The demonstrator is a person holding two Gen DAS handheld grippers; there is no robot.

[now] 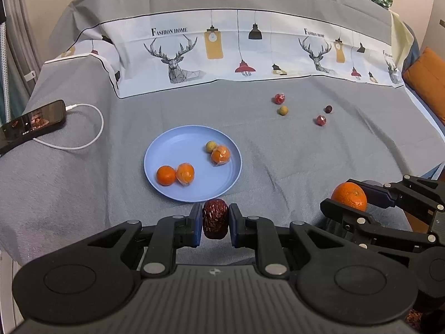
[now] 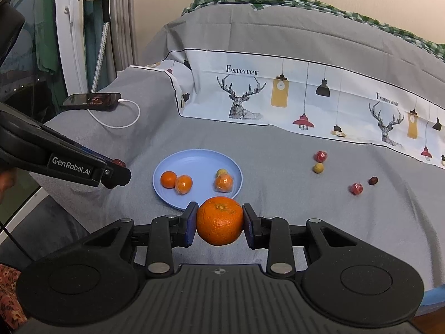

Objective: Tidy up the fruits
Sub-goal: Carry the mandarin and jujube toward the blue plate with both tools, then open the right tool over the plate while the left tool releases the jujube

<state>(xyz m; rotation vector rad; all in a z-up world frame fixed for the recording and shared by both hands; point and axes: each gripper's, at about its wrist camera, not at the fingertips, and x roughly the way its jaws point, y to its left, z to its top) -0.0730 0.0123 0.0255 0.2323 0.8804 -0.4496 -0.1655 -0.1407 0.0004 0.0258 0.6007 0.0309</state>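
Grey bedding covers the bed (image 1: 278,153) where we work. On the blue plate (image 1: 167,144) already lie three oranges and a small yellowish fruit. Our left gripper (image 1: 215,218) is clamped on a red date (image 1: 214,218); our right gripper (image 2: 219,221) pinches an orange (image 2: 219,220), both short of the plate. Four small fruits (image 1: 301,108) wait beyond it. Only the right wrist view shows the white rack (image 2: 66,27) beside the bed.
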